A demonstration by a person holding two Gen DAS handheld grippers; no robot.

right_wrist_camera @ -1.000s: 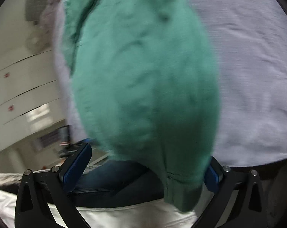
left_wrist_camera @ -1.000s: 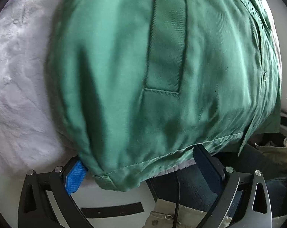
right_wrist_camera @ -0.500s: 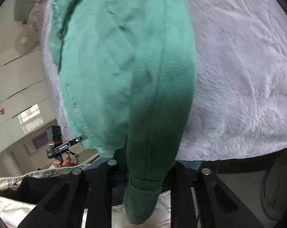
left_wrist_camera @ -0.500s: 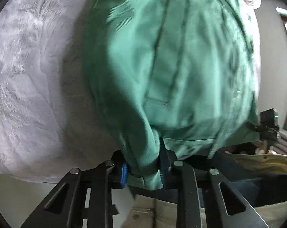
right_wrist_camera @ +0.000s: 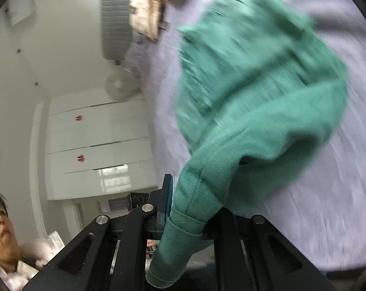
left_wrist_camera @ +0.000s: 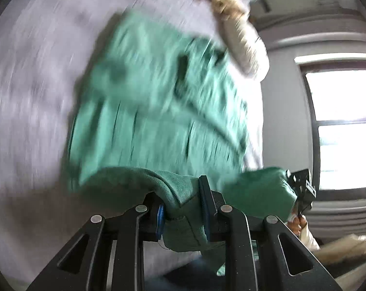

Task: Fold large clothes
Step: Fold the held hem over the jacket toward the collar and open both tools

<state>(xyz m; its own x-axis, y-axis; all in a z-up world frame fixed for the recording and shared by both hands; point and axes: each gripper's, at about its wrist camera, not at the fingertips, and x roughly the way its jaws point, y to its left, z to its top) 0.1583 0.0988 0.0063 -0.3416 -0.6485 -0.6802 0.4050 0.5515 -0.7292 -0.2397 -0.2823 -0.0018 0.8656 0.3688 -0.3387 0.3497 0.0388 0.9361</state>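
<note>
Green cloth fills the gap between both pairs of your fingers. Your left gripper is clamped on a bunched hem of the green garment: the fabric is squeezed between the blue-padded left finger and the dark right finger, with a small fold hanging out below them toward the camera. From that pinch the garment runs up and away, its body blurred, over the pale grey blanket. Your right gripper is pinched narrowly on a cuffed end of the same garment; the cuff pokes out beneath the fingers toward the lens, and the rest of the cloth balloons up and to the right above the blanket. In the left view, the garment's far corner reaches your other gripper near the window.
</note>
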